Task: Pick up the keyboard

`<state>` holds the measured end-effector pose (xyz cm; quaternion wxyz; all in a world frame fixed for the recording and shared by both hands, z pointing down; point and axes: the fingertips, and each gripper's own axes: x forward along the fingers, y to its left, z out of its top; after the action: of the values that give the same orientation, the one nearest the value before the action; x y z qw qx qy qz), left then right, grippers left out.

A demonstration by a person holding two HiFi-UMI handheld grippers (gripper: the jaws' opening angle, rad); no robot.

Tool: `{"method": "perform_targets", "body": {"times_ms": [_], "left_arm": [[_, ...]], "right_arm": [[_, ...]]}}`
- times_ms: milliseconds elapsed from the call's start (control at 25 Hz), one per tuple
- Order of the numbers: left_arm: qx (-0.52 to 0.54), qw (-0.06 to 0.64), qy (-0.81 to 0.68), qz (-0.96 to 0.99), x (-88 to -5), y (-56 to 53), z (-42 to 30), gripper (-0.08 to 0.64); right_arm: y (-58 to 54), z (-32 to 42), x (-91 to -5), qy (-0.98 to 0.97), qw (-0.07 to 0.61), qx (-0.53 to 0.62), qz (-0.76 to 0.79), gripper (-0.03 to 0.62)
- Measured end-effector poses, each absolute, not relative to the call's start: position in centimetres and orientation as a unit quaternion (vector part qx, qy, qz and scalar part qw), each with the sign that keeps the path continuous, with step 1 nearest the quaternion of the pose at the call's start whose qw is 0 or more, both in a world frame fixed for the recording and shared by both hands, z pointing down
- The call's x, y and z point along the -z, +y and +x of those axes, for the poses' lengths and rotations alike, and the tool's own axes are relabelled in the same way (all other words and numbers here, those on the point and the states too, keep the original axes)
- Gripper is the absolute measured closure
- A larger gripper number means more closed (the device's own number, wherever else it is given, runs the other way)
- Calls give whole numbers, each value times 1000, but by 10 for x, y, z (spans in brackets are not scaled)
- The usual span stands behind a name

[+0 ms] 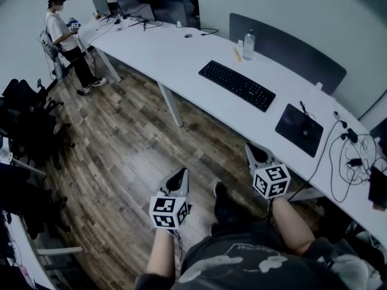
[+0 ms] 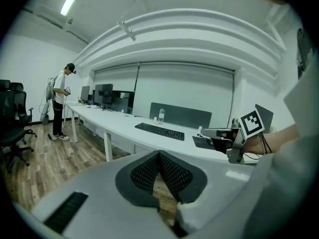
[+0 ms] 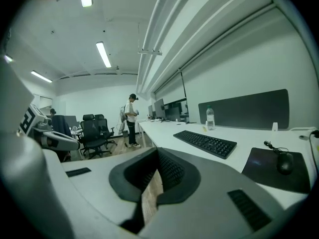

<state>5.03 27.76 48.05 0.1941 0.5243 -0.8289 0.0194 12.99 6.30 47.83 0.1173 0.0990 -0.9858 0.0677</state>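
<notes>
Right now we stand on a wooden floor (image 1: 133, 144) before a long, curved white tabletop (image 1: 181, 53) that runs from the far left of the room to the near right. Our left gripper (image 1: 179, 175) and our right gripper (image 1: 254, 151) both hang over the floor, short of the tabletop's near edge. On each, the fingers are pressed together and grip nothing. In the left gripper view the dark ribbed fingers (image 2: 147, 173) meet along one line, and the right gripper view shows its fingers (image 3: 172, 171) meeting likewise. The keyboard (image 1: 237, 85), black, lies flat on the tabletop beyond the right gripper and well apart from both grippers, its long side roughly along the near edge. To its right lies a dark mouse pad (image 1: 290, 122) with a mouse (image 1: 308, 132) on it, and farther right a tangle of cables (image 1: 347, 156). Behind the keyboard a clear bottle (image 1: 248, 45) stands upright near a dark partition panel (image 1: 284, 50) at the tabletop's far edge. At the far left end monitors (image 2: 104, 92) stand on the tabletop, and another person (image 1: 62, 35) stands beside it. Black office chairs (image 1: 27, 119) crowd the left of the room. Strip lights (image 3: 103, 54) run along the white ceiling.
</notes>
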Motion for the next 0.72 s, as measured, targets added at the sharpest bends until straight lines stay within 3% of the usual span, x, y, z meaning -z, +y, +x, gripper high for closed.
{"method": "perform_targets", "body": {"times_ms": [720], "left_arm": [[-78,200,-796,565,-477,92,-108,558]], "right_arm": [[-121,-4,-511,-970,137,-112,164,589]]}}
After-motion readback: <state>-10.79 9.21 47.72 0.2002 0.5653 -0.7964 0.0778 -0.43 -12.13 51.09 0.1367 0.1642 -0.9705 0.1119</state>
